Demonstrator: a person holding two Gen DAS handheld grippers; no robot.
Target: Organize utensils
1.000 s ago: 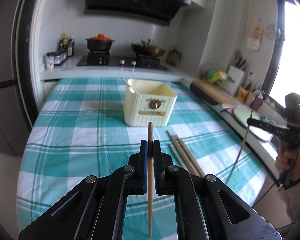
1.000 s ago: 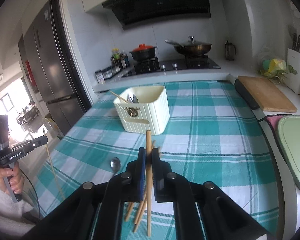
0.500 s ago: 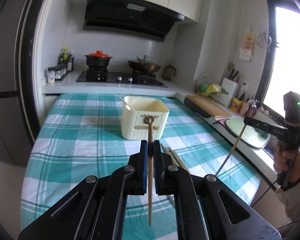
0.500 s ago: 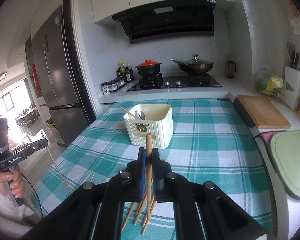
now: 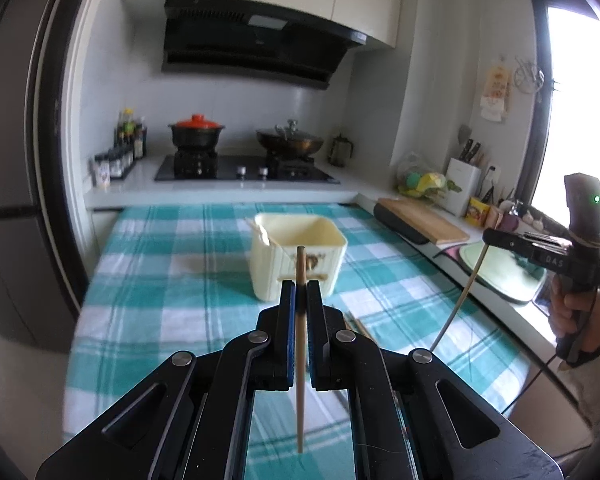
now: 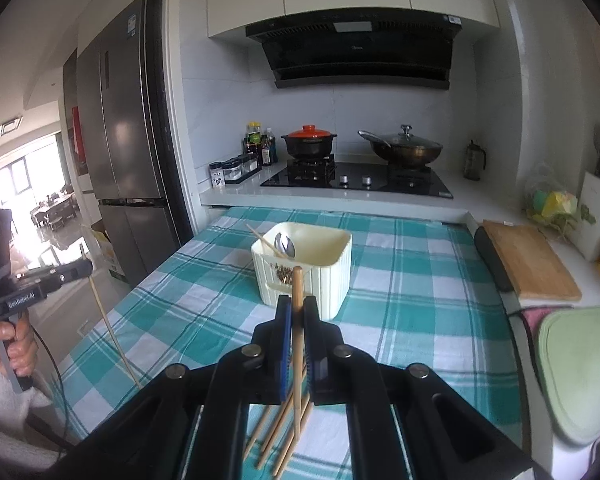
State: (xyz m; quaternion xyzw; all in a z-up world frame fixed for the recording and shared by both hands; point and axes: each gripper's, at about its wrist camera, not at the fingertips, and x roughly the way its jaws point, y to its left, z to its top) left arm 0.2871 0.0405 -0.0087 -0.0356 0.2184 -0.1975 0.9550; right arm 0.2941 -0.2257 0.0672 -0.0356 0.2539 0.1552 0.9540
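A cream utensil holder [image 5: 324,264] stands mid-table on the teal checked cloth [image 5: 160,288]. My left gripper [image 5: 300,286] is shut on one upright wooden chopstick [image 5: 300,360], held above the table short of the holder. My right gripper [image 6: 297,304] is likewise shut on its own chopstick [image 6: 297,364]. Each view shows the other gripper at the side: the right gripper [image 5: 488,238] with its chopstick [image 5: 460,296] hanging down, and the left gripper [image 6: 86,268]. The holder [image 6: 332,280] contains a spoon [image 6: 285,245] and a chopstick [image 6: 262,238]. Several loose chopsticks [image 6: 274,432] lie on the cloth under the right gripper.
A stove [image 6: 356,180] with a red-lidded pot [image 6: 309,142] and a wok [image 6: 406,150] stands beyond the table. A cutting board [image 6: 528,260] and a green mat [image 6: 580,368] lie on the right counter. A fridge [image 6: 120,140] stands at the left.
Both grippers have risen with their chopsticks still clamped. The table and the holder now sit lower and farther off in both views, and the loose chopsticks are mostly hidden behind the jaws.
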